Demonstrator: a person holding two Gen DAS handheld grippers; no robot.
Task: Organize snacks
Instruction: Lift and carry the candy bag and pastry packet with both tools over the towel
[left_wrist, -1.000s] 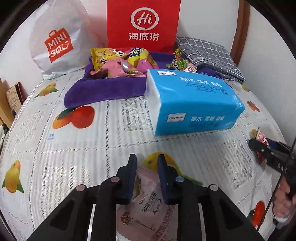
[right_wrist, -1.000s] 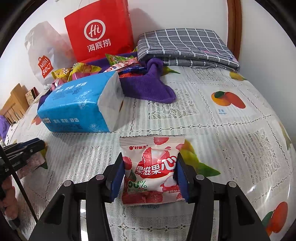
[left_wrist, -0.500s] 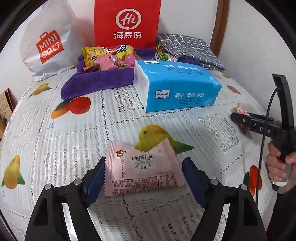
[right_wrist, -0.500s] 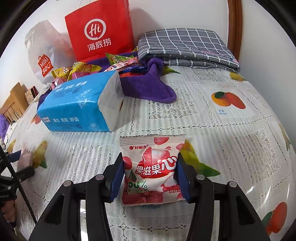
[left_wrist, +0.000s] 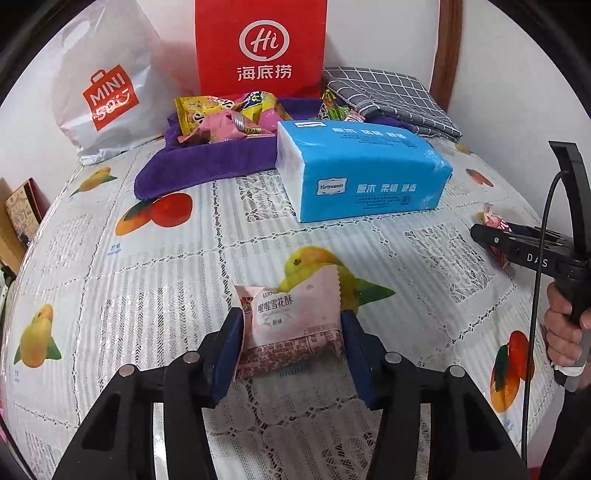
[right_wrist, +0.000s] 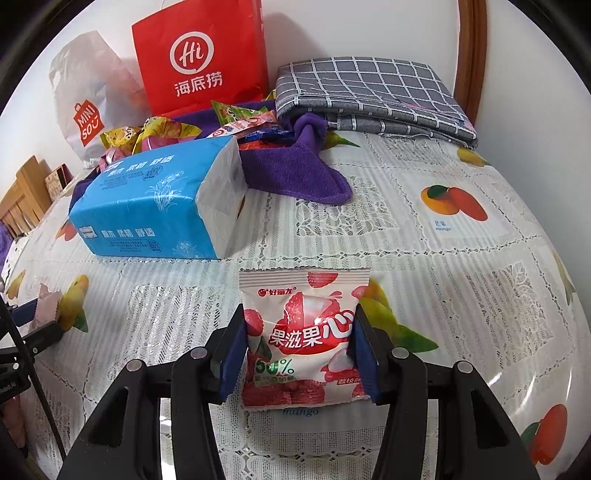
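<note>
the tabletop (left_wrist: 110, 266), under a lace cloth printed with fruit, carries everything; at its far edge a white shopping bag (left_wrist: 99, 96) and a red paper bag (left_wrist: 260, 48) stand against the wall beside a folded grey checked cloth (right_wrist: 369, 92). in front of them a purple towel (left_wrist: 207, 166) holds a loose heap of snacks (left_wrist: 225, 118), and a blue tissue pack (left_wrist: 362, 173) lies just beside it, nearer the person. as far as the views show, most of the sorting is left: the heap looks unsorted, and only two packets are out on the open cloth. the right gripper (right_wrist: 299, 354) is clamped on a red-and-white lychee snack bag (right_wrist: 306, 332), pads pressing both sides so the bag bows between them, its lower edge at the cloth. the left gripper (left_wrist: 291, 350) is closing its jaws around a pink nougat packet (left_wrist: 295, 321); the pads appear to meet its side edges, though how firmly i cannot tell. both packets likely go next to some sorted spot, which nothing here marks.
</note>
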